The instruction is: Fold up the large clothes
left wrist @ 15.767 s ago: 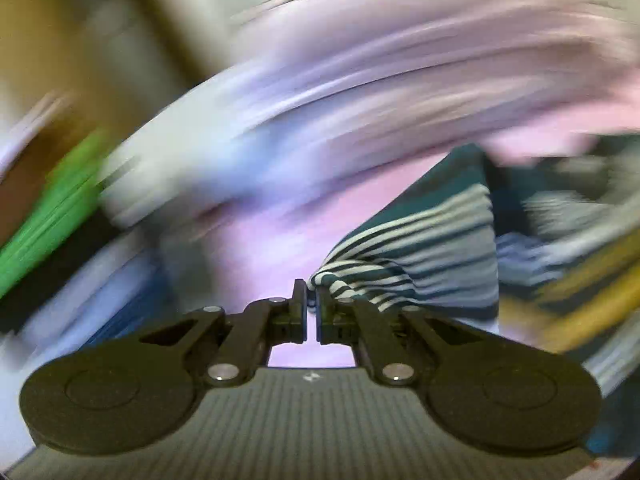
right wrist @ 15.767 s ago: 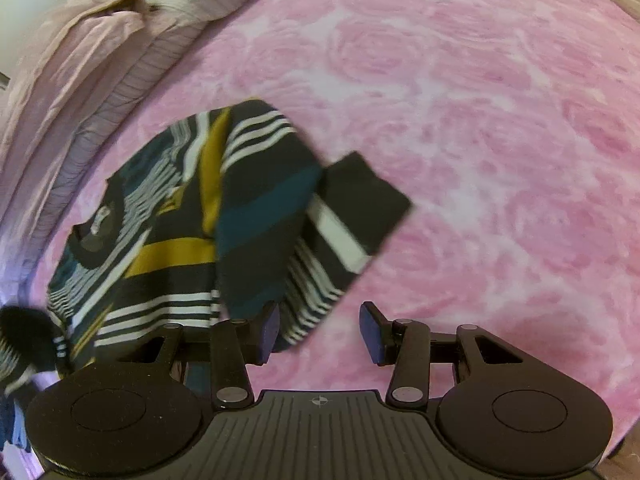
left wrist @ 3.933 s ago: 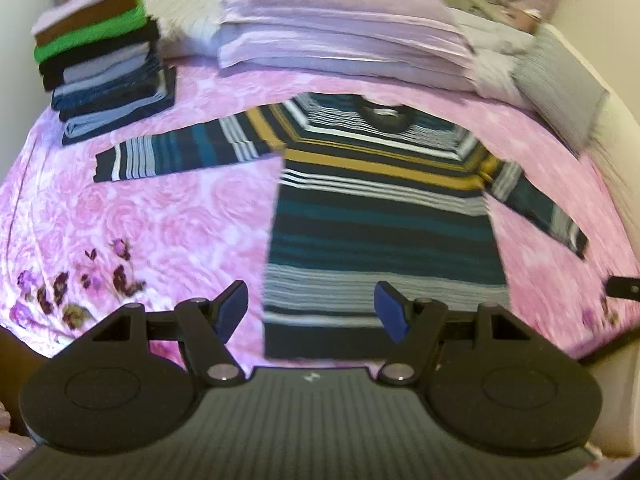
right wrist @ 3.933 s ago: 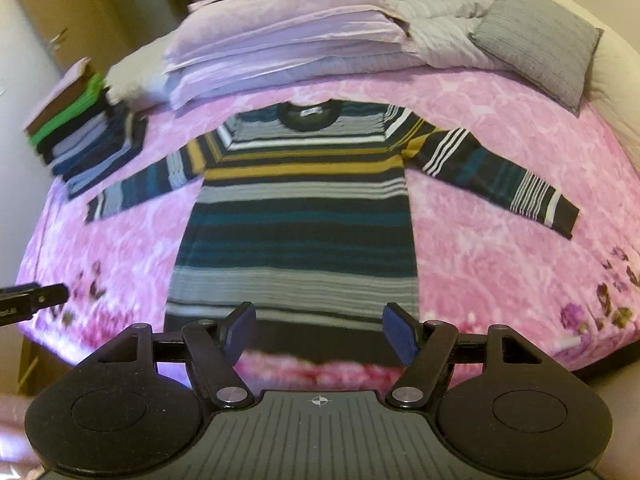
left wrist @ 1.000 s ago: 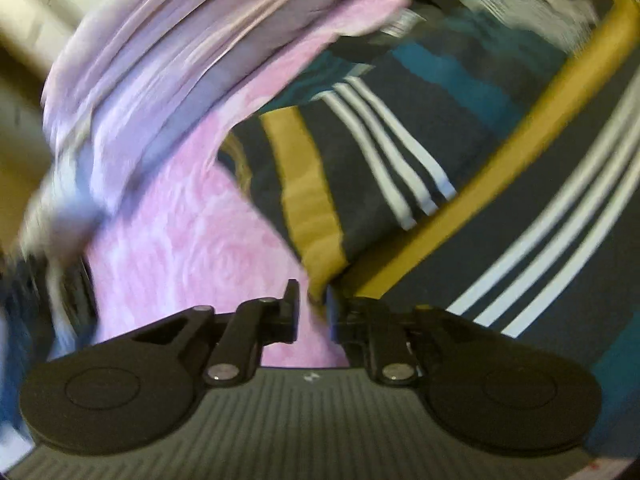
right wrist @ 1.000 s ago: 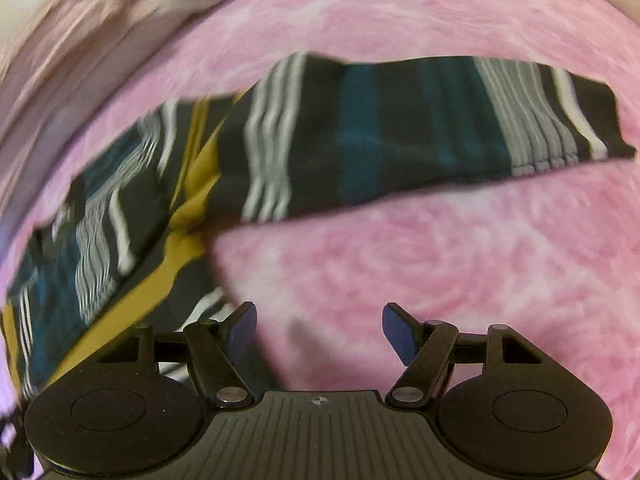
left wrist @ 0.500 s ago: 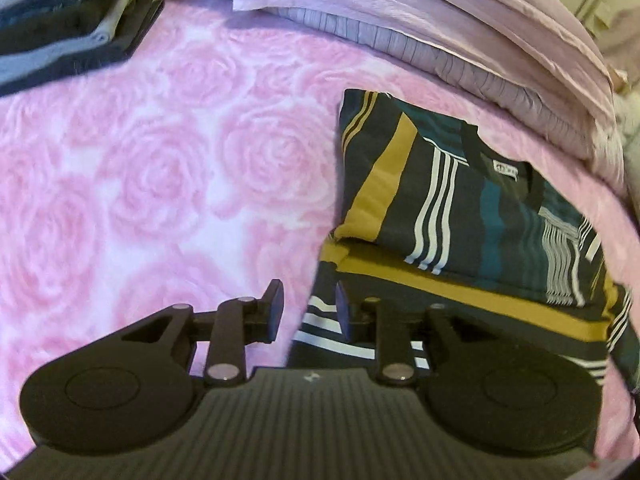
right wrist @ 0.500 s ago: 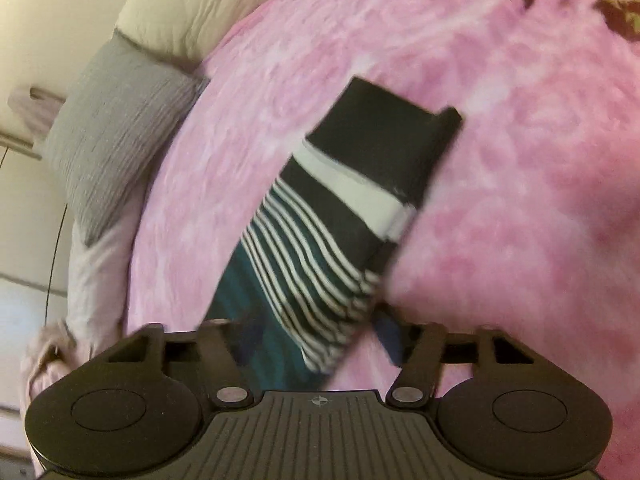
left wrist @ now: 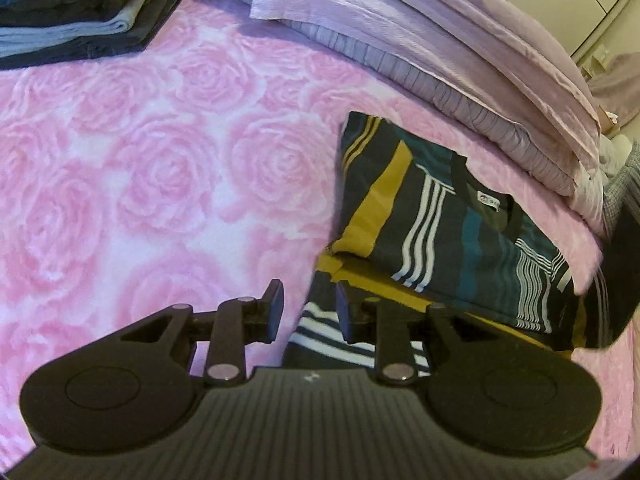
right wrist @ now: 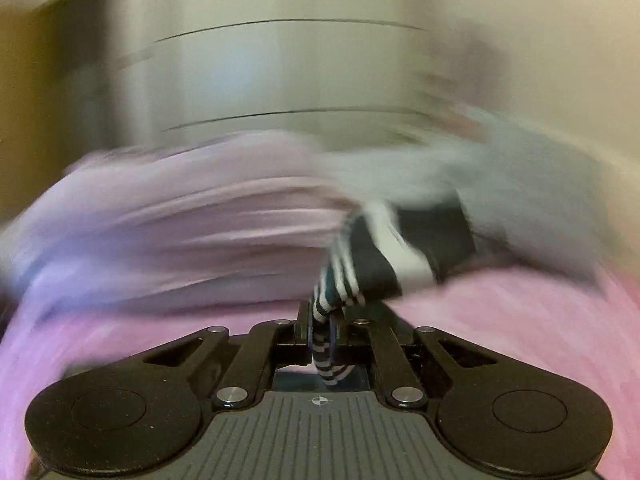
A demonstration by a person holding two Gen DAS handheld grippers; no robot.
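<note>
A dark striped sweater (left wrist: pixel 440 232) with teal, mustard and white bands lies on the pink rose bedspread (left wrist: pixel 140 168). One sleeve is folded across its chest. My left gripper (left wrist: pixel 309 307) is open, with nothing held, and hovers over the sweater's left side edge. In the blurred right wrist view my right gripper (right wrist: pixel 321 325) is shut on the other striped sleeve (right wrist: pixel 380 256). That sleeve's black cuff (right wrist: pixel 436 236) hangs in the air above the bed. A dark moving shape (left wrist: pixel 616 276) at the right edge of the left wrist view blurs over the sweater's far side.
A stack of folded dark and blue clothes (left wrist: pixel 76 12) sits at the bed's far left. Lilac pillows and folded bedding (left wrist: pixel 440 48) line the head of the bed. A grey cushion (right wrist: pixel 532 184) shows blurred on the right.
My right gripper has shut on the right sleeve and lifted it, swinging fast. My left gripper has opened a little wider and stays near the sweater's left edge.
</note>
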